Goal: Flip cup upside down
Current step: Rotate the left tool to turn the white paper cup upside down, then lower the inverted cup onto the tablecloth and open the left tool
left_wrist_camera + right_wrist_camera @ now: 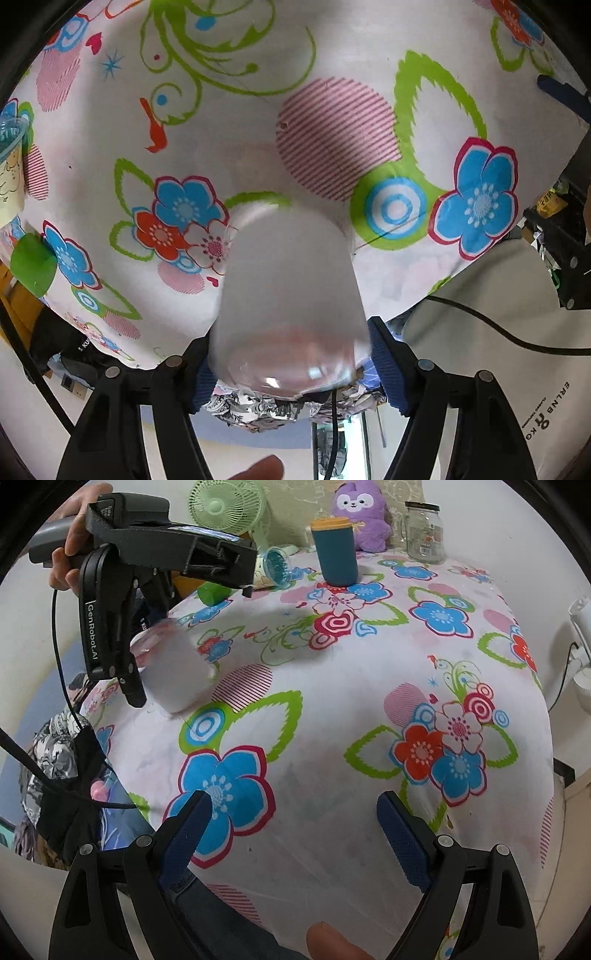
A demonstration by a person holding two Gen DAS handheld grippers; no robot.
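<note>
A frosted translucent cup (291, 295) is held between the blue pads of my left gripper (291, 362), its base near the camera and its mouth toward the flowered tablecloth (332, 110). In the right wrist view the same cup (177, 668) is blurred and tilted, mouth down, close to or touching the cloth (332, 701) near the table's left edge, with the left gripper (129, 664) gripping it from the left. My right gripper (295, 830) is open and empty above the near part of the table.
At the back stand a teal tumbler with an orange lid (334, 550), a glass jar (424, 531), a purple plush toy (358, 513) and a green fan (227, 506). A clear cup (275, 566) lies on its side beside a green block (212, 592).
</note>
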